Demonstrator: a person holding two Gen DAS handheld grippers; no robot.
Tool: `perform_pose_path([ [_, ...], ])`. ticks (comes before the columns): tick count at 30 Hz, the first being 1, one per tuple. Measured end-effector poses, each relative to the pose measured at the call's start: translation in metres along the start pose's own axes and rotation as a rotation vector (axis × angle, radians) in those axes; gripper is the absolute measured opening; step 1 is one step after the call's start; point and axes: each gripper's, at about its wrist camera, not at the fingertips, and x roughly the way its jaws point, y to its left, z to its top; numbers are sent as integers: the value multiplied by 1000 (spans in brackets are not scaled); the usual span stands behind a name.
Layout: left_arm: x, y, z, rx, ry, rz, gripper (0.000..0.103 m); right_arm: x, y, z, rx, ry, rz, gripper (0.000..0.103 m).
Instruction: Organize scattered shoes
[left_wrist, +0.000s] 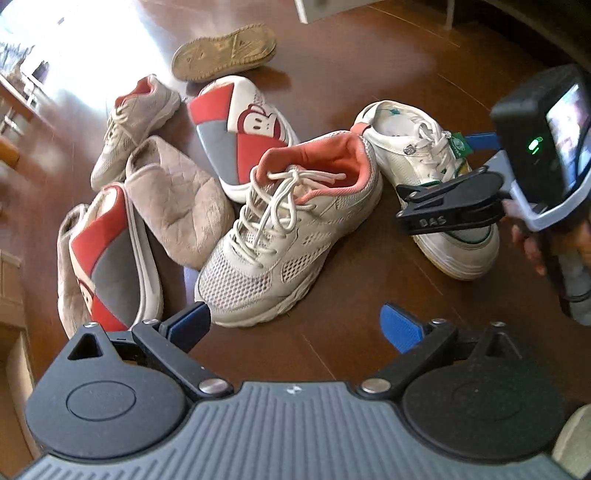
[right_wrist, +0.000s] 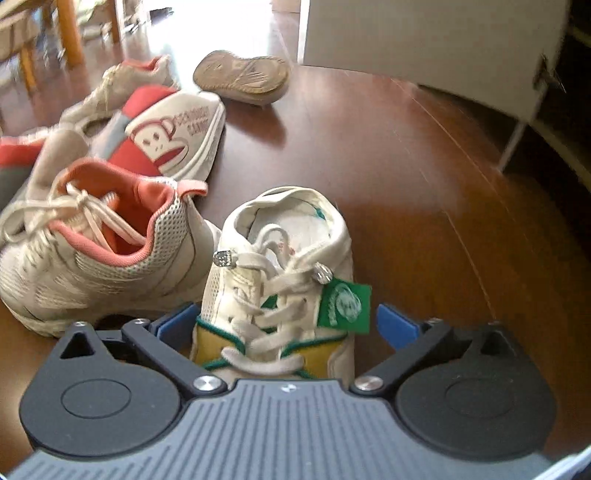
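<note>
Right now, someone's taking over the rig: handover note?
Right gripper: open, straddling the white sneaker with green tag, pads not pressing yet.
Left gripper: open, empty, above the mesh sneaker with pink lining.
Shoes lie scattered on the wood floor: monkey-print slippers, beige slippers, one upturned shoe.
Done: nothing visibly sorted.
Left: close on white sneaker, pair everything.

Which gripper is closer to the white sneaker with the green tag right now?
Right. The right gripper straddles the white sneaker with the green tag, jaws open on either side of its laces. The left gripper hangs open by the mesh sneaker, off to that shoe's side.
</note>
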Motion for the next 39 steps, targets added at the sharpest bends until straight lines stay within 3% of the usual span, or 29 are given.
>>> perform_pose_path([
  [1,-1,0,-1,-1,0,-1,100,2,0,-1,-6,0,9,88],
  [6,-1,-7,-8,38,4,34,100,3,-3,-9,-55,-49,66,74],
  [9,-6,-11,-8,37,-8,22,100,-6,-14,-15,-70,-46,88,72],
  [13,-13,-24,-7,76,-47,-2,100,-35,-49,-28,6,-50,108,68],
  [21,-13,-85,-5,257,-80,-101,100,-107,-138,-97,-25,-57,77,66],
  [29,-19,-177,7,476,-217,-212,100,-133,-211,-149,-137,-55,52,67],
  [34,-17,-222,28,487,-274,-273,100,-121,-240,-173,-146,-52,65,70],
  [39,-4,-236,38,476,-251,-302,100,-118,-246,-173,-104,-31,62,78],
])
